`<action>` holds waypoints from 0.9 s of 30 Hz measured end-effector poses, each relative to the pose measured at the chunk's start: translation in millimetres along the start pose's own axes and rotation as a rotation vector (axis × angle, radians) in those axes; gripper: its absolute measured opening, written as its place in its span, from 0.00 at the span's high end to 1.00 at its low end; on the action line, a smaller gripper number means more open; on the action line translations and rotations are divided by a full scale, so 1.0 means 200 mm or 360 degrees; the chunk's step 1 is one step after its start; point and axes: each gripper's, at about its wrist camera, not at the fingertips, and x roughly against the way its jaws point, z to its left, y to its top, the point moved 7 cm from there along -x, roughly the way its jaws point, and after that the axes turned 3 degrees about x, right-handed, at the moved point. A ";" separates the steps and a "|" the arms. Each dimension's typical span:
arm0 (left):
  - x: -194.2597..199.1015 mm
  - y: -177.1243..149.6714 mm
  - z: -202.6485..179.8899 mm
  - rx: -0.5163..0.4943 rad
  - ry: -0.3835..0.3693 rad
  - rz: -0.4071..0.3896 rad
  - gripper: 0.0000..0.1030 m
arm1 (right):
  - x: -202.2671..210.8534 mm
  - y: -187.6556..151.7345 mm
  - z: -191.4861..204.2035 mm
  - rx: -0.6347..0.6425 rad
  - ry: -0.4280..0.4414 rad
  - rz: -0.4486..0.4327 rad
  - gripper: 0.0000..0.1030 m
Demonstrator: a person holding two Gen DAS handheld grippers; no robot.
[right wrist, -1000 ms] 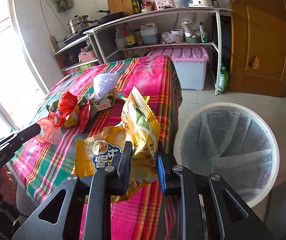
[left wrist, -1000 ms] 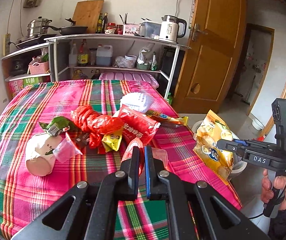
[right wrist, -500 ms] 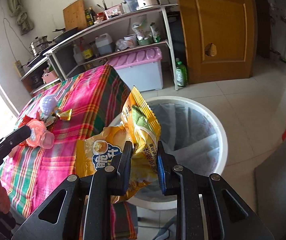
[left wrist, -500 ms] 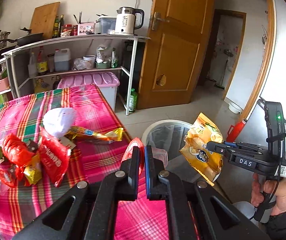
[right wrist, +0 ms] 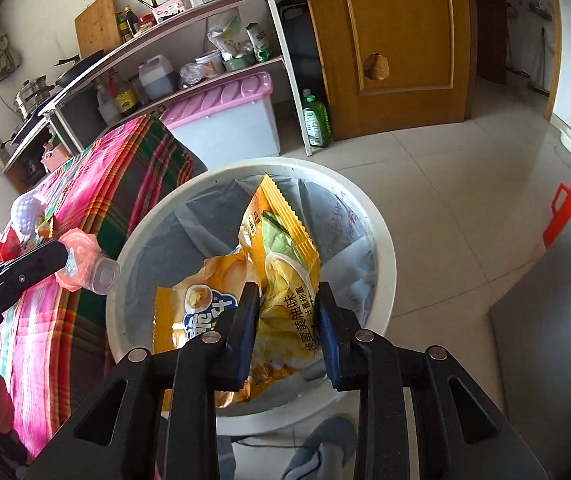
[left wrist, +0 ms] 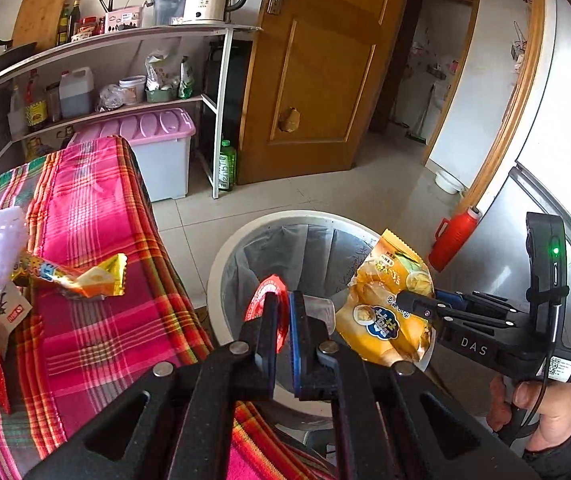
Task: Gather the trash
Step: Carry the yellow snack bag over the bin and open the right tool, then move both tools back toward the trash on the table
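Over the lined bin [right wrist: 381, 240], the right gripper [right wrist: 285, 320] is opening to drop its yellow snack bag [right wrist: 281, 280]; the left gripper [left wrist: 281, 320], clamped on a small plastic cup [right wrist: 85, 268] at the rim, should release next.

Both grippers angle downward side by side, the left gripper [left wrist: 283, 300] pinched tight on a small clear cup [right wrist: 99, 276] while the right gripper [right wrist: 285, 300], gripped from below by a bare hand [left wrist: 541, 412] in a dark sleeve, is spreading its jaws around a yellow snack bag [right wrist: 277, 280].
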 end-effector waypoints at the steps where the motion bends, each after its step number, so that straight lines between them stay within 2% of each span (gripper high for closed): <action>1: -0.01 0.00 0.00 0.0002 -0.0003 0.0011 0.94 | -0.01 0.00 0.00 -0.0002 0.0000 0.0007 0.68; 5: -0.04 -0.03 -0.02 0.0001 -0.0023 0.0027 0.93 | -0.02 -0.01 -0.02 0.0022 -0.0023 0.0004 0.58; 8: -0.04 -0.03 -0.02 0.0015 -0.0037 0.0028 0.84 | -0.01 -0.01 -0.02 0.0017 -0.0026 -0.0010 0.55; 17: 0.02 -0.03 0.03 0.0058 -0.0038 -0.0009 0.81 | 0.05 0.01 0.01 0.0050 -0.0067 -0.0059 0.54; 27: 0.22 -0.05 0.10 0.0081 -0.0010 -0.0113 0.80 | 0.23 0.03 0.17 0.0124 0.0008 -0.0178 0.54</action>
